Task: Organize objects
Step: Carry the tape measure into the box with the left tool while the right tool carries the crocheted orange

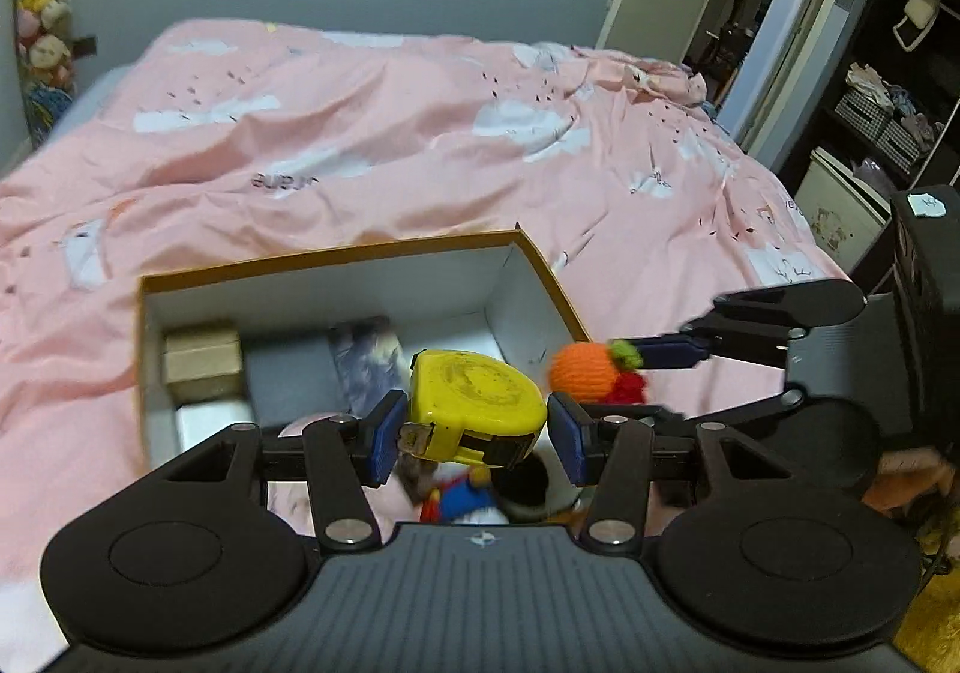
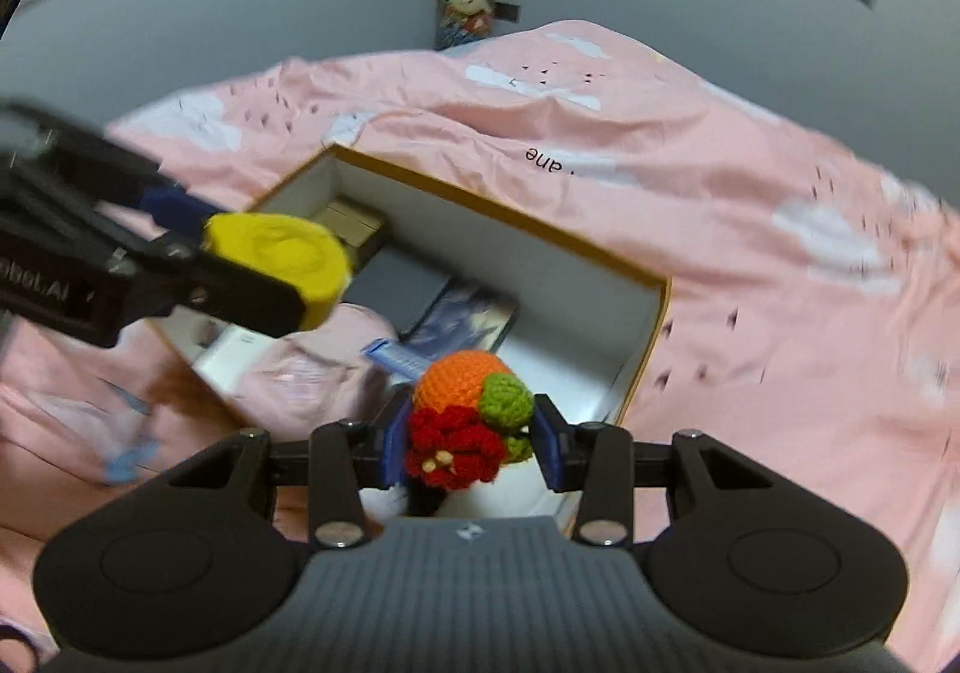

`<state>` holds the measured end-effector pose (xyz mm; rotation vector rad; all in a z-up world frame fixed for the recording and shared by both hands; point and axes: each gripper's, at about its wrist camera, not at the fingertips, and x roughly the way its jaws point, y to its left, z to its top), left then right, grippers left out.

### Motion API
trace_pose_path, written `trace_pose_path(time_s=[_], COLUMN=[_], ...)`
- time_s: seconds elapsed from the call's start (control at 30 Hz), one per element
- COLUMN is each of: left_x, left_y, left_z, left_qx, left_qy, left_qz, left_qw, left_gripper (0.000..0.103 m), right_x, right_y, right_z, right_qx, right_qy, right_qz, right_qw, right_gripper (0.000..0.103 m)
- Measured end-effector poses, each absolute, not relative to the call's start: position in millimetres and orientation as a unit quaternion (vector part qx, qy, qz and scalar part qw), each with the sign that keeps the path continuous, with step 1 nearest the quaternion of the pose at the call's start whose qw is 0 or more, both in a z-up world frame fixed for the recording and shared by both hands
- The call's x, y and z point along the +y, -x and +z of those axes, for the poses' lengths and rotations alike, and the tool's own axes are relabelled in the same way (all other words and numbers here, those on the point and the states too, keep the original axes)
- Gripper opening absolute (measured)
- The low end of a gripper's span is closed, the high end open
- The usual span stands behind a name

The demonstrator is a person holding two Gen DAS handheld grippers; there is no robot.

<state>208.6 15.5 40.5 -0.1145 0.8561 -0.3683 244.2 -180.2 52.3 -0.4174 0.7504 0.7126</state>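
Both wrist cameras look steeply down, close above the shared open box (image 1: 336, 259).

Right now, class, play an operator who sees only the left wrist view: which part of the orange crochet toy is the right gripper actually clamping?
Observer: The right gripper pinches the crochet toy by its red flower part; the orange ball sticks out ahead of the pads.
Operator: And what lies in the box just beyond the toy?
Observer: A blue ridged strip lies inside the box, which your view does not show.
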Motion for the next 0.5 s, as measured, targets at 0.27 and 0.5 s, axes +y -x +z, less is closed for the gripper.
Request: trace_pose_path(time_s=[0.27, 0.5], left_x=[10, 10], left_y=[-280, -317], left_z=[-5, -42], left_qx=[0.456, 0.491], left_qy=[0.101, 0.115], left_qz=[-0.186, -0.182], left_qw=[0.864, 0.844], left_gripper=[0.058, 0.058], right_x=[-144, -132], right_y=[-303, -327], right_z=[13, -17], right_qx=[0.352, 0.344], right_qy=[0.339, 0.439], right_qz=[0.355, 0.370], right_qw=[0.797, 0.743], right_gripper=[0.044, 0.044])
